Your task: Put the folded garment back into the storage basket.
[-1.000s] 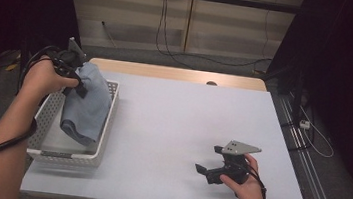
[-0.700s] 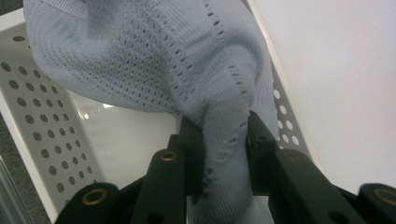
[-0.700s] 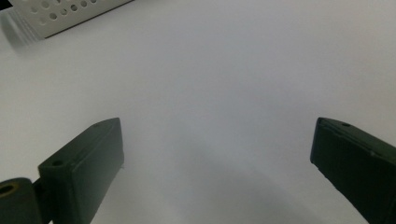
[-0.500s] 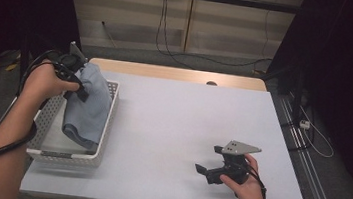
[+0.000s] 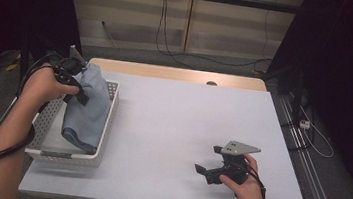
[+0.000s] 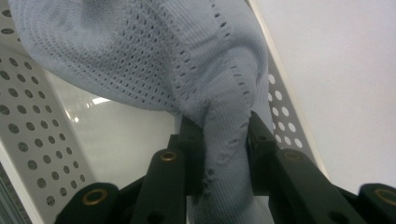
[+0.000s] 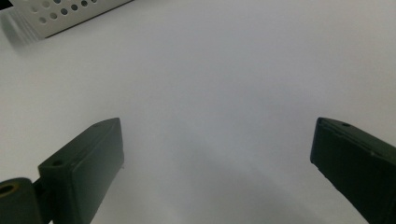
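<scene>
A light blue knit cloth (image 5: pixel 87 112) hangs bunched over a white perforated basket (image 5: pixel 65 156) at the table's left edge, its lower end down inside the basket. My left gripper (image 5: pixel 80 97) is shut on the cloth's upper part. In the left gripper view the fabric (image 6: pixel 187 60) is pinched between both black jaws of the left gripper (image 6: pixel 226 137), above the basket wall (image 6: pixel 28 126). My right gripper (image 5: pixel 208 159) rests near the table's front right, open, held by a hand. The right gripper view has the right gripper (image 7: pixel 219 135) with jaws wide apart over bare white tabletop.
The white table (image 5: pixel 177 119) stretches between basket and right gripper. A corner of the basket (image 7: pixel 60 14) is far off in the right gripper view. A wooden strip (image 5: pixel 177 73) borders the table's far edge. Cables trail from the left gripper over the forearm.
The left hand has sunk slightly with the cloth, whose lower end now lies a little deeper in the basket. The right gripper has kept still.
</scene>
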Demonstrator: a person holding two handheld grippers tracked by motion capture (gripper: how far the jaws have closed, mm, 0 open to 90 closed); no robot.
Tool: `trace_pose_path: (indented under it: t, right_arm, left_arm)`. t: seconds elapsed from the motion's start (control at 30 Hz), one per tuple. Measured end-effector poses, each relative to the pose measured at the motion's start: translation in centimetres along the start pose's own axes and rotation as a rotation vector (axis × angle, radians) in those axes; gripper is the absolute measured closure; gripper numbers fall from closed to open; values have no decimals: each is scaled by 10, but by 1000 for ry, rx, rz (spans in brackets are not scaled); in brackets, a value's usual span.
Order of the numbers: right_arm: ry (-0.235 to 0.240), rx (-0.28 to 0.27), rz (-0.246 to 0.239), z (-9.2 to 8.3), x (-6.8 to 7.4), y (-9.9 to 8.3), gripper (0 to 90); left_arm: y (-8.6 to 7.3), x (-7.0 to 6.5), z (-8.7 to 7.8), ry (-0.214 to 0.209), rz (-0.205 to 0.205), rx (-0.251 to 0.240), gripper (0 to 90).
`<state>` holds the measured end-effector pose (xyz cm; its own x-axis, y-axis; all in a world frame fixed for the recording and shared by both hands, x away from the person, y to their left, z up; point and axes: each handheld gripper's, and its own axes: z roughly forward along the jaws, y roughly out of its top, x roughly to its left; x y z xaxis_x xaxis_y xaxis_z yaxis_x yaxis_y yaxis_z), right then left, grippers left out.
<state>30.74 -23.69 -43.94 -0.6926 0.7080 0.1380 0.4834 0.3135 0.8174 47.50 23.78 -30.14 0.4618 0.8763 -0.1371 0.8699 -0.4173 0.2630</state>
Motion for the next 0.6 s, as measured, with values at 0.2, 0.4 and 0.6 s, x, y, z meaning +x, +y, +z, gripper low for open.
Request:
trace_pose_path:
  t: [0.2, 0.4, 0.6]
  right_arm:
    - [1, 3, -2, 0, 1, 0, 25]
    - [-1, 3, -2, 0, 1, 0, 25]
    - [-1, 3, -4, 0, 1, 0, 25]
  left_arm:
    - [-2, 0, 0, -4, -2, 2, 735]
    - [-4, -1, 2, -9, 4, 4, 735]
    - [-5, -2, 3, -13, 10, 4, 735]
